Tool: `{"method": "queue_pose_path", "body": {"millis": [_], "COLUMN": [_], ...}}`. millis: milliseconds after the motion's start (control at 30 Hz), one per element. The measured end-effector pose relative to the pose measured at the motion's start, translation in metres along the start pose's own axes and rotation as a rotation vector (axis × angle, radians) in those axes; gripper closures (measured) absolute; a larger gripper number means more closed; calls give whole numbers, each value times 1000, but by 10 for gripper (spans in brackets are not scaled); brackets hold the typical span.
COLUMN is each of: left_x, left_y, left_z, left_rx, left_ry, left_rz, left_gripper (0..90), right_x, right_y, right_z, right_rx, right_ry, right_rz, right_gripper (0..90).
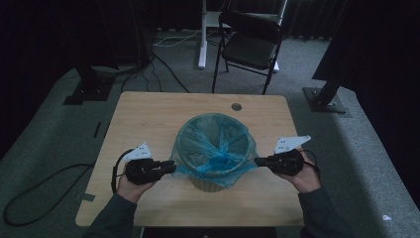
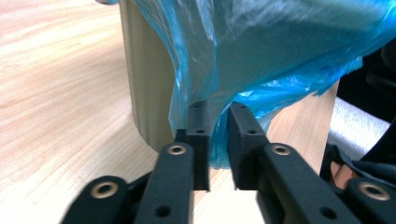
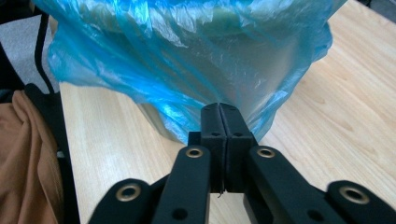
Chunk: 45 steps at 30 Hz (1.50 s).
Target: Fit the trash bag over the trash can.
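A beige bin lined with a blue plastic bag stands at the middle of the wooden table. The bag's rim is folded over the outside of the bin. My left gripper is at the bin's left side. In the left gripper view its jaws stand slightly apart, with the bag's hanging edge loose between them. My right gripper is at the bin's right side. Its jaws are shut on the bag's lower edge, and the film is drawn out toward them.
A round hole sits in the table's far edge. A black folding chair stands behind the table. Cables trail over the grey floor at the left, and dark stands flank the table on both sides.
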<state>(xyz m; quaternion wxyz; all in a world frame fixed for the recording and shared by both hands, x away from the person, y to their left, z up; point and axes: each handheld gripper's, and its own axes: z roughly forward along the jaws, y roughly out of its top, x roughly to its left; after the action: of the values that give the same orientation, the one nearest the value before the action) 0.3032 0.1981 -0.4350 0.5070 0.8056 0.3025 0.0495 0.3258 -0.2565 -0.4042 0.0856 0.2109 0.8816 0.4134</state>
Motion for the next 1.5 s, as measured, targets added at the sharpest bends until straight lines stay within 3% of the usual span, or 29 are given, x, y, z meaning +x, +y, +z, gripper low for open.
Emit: {"method": "queue_pose_path", "body": {"millis": [33,167,333,500,700,933,1067,1133,1167,1200,1367,1500], "left_x": [0,-2,-4,-4,-1,6,8,9,10,11,17,20], "left_y": [1,6,13,25,41,51,53,54,54,54,57,60], "left_z": [-2,-10,-20,-27,-19,-1,5,4,4,3,2,4], "left_rx": [-12,-52,-107,-153,-161,-151,-139,-148,-152,-159,-175,-177], "left_ry": [-6,-21,-39,-30,-9,16,36,44,45,47,51,58], "left_rz": [-3,-4,-2,1,6,-19,-34,-44,-51,-58,-71,-76], "left_gripper": [672,598,560,533,506,498,557,598,668,668,796,858], "right_x": [-1,-2,-3,-5,-11,-20,-27,-30,-32,-32,-37,-40], "right_y": [1,3,6,13,29,43,51,55,57,57,56,54], "right_z": [-3,-10,-18,-24,-22,-13,-5,1,7,7,13,10], "right_rx": [-20,-50,-88,-132,-185,-205,-215,-205,-193,-193,-178,-200], "right_ry": [-11,-16,-16,-24,-45,-66,-55,-59,-66,-66,-94,-79], "right_rz": [6,13,19,37,56,72,103,107,115,115,140,161], "right_gripper": [815,731,684,667,645,635,635,636,651,651,761,856]}}
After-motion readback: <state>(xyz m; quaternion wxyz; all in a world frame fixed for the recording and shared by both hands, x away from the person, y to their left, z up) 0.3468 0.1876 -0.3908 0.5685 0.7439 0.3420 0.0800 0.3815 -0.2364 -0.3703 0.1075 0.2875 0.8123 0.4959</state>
